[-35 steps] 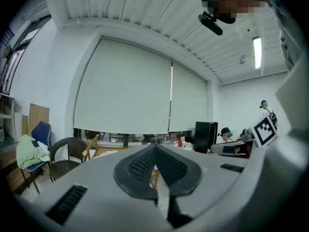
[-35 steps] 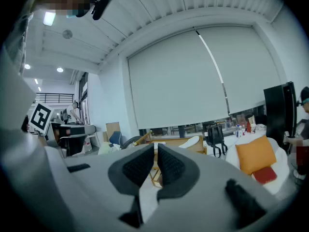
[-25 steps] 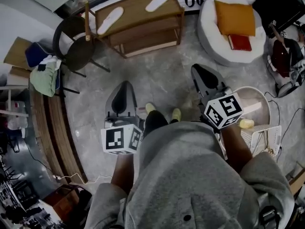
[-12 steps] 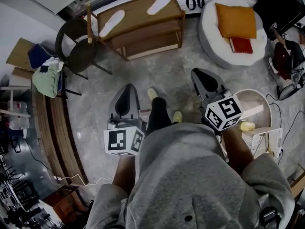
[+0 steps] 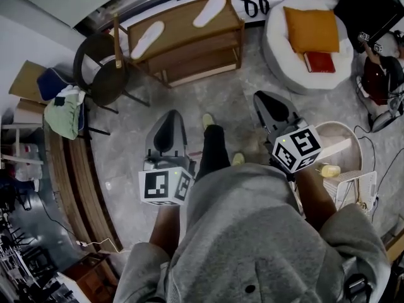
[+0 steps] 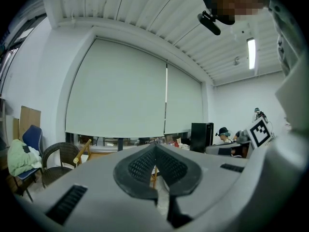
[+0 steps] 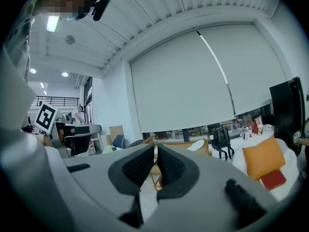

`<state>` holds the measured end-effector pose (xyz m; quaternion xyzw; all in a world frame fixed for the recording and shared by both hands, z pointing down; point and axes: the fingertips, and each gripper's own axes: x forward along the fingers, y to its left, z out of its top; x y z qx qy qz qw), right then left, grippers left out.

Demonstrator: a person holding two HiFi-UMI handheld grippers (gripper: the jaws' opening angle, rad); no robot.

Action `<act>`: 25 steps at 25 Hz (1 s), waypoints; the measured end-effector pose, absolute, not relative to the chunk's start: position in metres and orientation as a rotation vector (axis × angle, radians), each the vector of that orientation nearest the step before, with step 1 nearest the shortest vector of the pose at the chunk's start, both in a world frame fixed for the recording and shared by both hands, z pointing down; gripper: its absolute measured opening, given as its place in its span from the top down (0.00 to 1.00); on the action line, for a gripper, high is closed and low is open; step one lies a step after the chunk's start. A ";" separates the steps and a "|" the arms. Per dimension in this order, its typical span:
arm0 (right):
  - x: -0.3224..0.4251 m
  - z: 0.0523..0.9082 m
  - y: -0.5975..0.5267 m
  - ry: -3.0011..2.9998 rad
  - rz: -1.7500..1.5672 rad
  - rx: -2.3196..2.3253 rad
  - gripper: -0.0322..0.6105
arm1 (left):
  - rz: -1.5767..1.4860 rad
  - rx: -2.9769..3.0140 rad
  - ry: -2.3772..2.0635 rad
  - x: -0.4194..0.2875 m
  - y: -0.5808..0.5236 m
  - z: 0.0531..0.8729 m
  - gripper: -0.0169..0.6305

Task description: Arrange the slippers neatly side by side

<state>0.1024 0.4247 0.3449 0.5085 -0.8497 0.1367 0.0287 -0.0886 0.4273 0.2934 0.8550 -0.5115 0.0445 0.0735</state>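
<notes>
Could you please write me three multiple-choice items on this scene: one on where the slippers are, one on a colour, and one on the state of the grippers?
1. Where do the two white slippers lie?
A. on the floor
B. on top of the wooden shelf
C. on a bed

2. What colour is the cushion on the round white seat?
A. orange
B. blue
C. green

3. How do the jaws of the left gripper and the right gripper stand?
A. both wide open
B. both shut on a slipper
C. both shut, with nothing between them

Answers:
1 B: the head view shows both on the shelf's top board, apart from each other.
2 A: it is plainly orange in the head view.
3 C: each gripper view shows the pads closed with nothing held.
</notes>
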 end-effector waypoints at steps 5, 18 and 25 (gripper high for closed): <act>0.099 0.351 0.401 -2.613 0.435 1.565 0.89 | 0.128 2.566 -1.511 -0.088 0.401 0.299 0.95; 0.086 0.378 0.310 -2.577 0.525 1.508 0.89 | 0.178 2.488 -1.506 -0.102 0.311 0.329 0.95; 0.076 0.385 0.242 -2.535 0.551 1.493 0.89 | 0.184 2.468 -1.495 -0.113 0.245 0.335 0.95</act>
